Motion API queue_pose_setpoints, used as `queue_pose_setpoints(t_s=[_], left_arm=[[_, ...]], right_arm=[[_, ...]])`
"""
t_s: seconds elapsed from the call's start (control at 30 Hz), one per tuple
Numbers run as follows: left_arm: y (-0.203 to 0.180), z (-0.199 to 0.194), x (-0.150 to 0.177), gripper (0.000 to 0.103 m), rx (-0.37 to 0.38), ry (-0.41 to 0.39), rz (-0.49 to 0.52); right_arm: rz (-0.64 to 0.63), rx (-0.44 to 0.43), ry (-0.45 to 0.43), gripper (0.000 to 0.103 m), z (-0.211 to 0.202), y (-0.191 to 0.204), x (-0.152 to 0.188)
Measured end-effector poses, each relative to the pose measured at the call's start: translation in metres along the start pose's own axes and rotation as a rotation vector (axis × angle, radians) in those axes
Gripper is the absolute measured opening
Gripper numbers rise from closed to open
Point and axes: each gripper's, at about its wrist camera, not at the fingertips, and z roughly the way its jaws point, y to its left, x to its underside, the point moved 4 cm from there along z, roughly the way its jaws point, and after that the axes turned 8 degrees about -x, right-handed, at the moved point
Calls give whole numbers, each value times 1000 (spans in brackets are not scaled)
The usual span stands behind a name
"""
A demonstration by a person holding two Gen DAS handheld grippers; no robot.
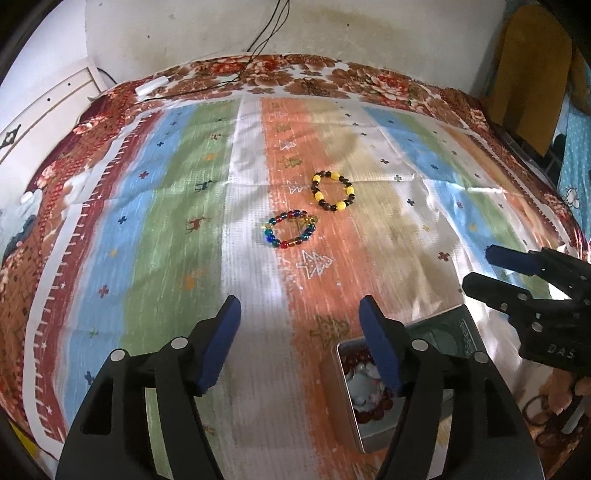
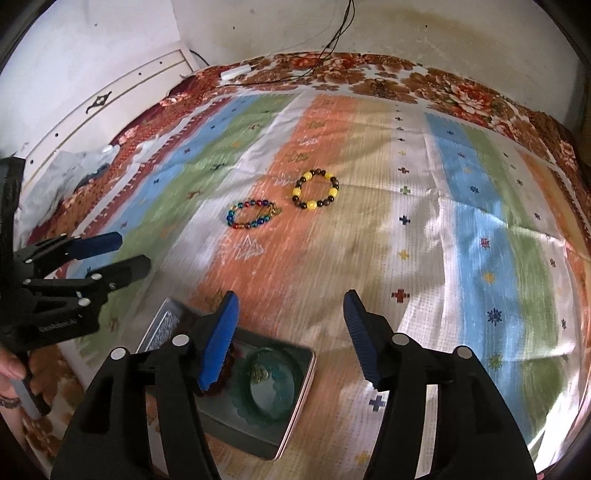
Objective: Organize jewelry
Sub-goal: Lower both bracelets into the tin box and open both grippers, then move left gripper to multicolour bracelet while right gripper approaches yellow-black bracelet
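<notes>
A yellow-and-dark bead bracelet (image 1: 333, 191) (image 2: 316, 189) and a multicoloured glass bead bracelet (image 1: 290, 229) (image 2: 252, 214) lie side by side on the striped cloth. An open metal tin (image 1: 351, 417) (image 2: 295, 398) sits near me; it holds a green bangle (image 2: 271, 384) and reddish-brown beads (image 1: 373, 410). My left gripper (image 1: 300, 347) (image 2: 127, 251) is open and empty, its right finger over the tin. My right gripper (image 2: 291, 339) (image 1: 476, 269) is open and empty, above the tin's far side.
The striped cloth (image 1: 147, 221) covers a bed with a floral cover (image 1: 295, 74). A white wall and black cables (image 1: 266, 33) are behind. A white board (image 2: 110, 107) stands at left. The tin's lid (image 2: 166, 321) lies beside the tin.
</notes>
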Motion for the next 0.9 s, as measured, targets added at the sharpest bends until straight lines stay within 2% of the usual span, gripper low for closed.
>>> queue_pose_setpoints(t_s=[0.3,0.43,0.9], left_arm=[[2,18,-15,68,-22,12,-5],[0,23,-22,70,-35,4,6],[8,46,-48,71,-50,8,-6]], right_arm=[[-14,37,-9,61,5,-5,-11],[-48,90,-34,61,8,-6,-21],[-73,137,-85,61,27,-11,-54]])
